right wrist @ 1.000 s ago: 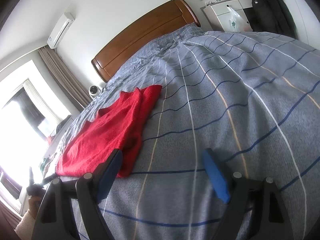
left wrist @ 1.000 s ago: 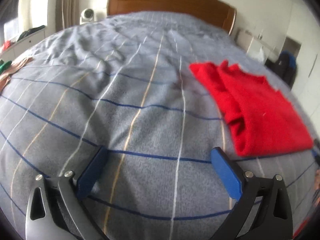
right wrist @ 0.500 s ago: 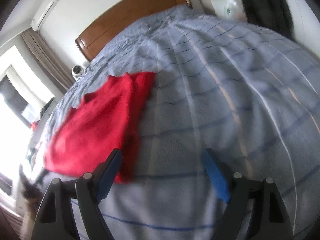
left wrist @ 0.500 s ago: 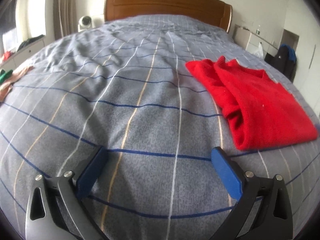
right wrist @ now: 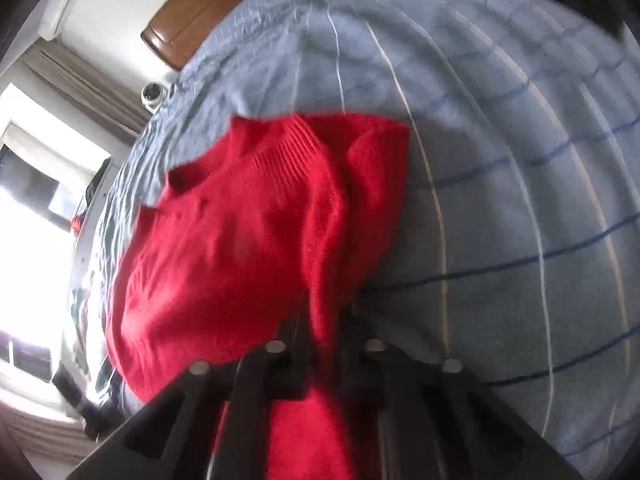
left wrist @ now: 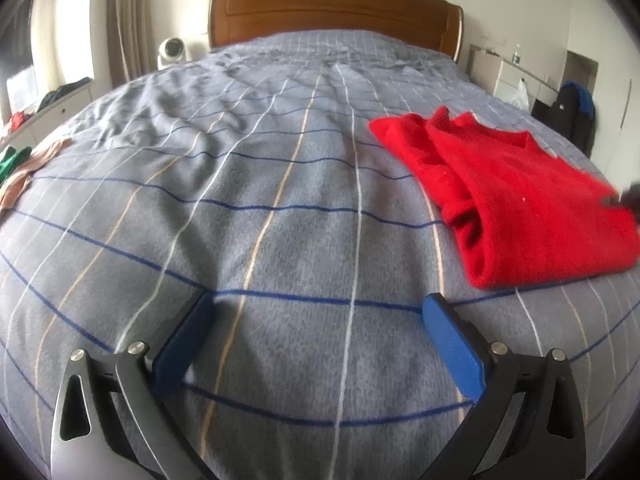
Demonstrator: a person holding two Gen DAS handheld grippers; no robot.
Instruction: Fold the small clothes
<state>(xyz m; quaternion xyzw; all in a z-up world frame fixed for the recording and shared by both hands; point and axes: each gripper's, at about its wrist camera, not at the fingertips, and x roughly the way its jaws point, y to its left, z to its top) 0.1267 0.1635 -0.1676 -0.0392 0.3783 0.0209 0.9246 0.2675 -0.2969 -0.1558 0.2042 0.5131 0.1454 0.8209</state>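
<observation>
A folded red knit sweater (left wrist: 516,196) lies on the right side of the grey striped bed (left wrist: 280,208). My left gripper (left wrist: 316,320) is open and empty, low over bare bedding to the left of the sweater. In the right wrist view the red sweater (right wrist: 248,232) fills the left and middle. My right gripper (right wrist: 326,320) is shut on the sweater's near edge, with red cloth pinched between its jaws and bunched up toward the camera. A dark blur at the right edge of the left wrist view (left wrist: 624,200) sits on the sweater.
A wooden headboard (left wrist: 336,12) stands at the far end. A small white fan (left wrist: 172,50) sits beside it. Peach and green clothes (left wrist: 24,168) lie at the bed's left edge. A white dresser (left wrist: 508,76) and a dark jacket (left wrist: 576,112) are at the right.
My right gripper has moved in onto the red sweater and closed on its near edge; it was open and clear of it before. The left gripper has tilted slightly and stays open.
</observation>
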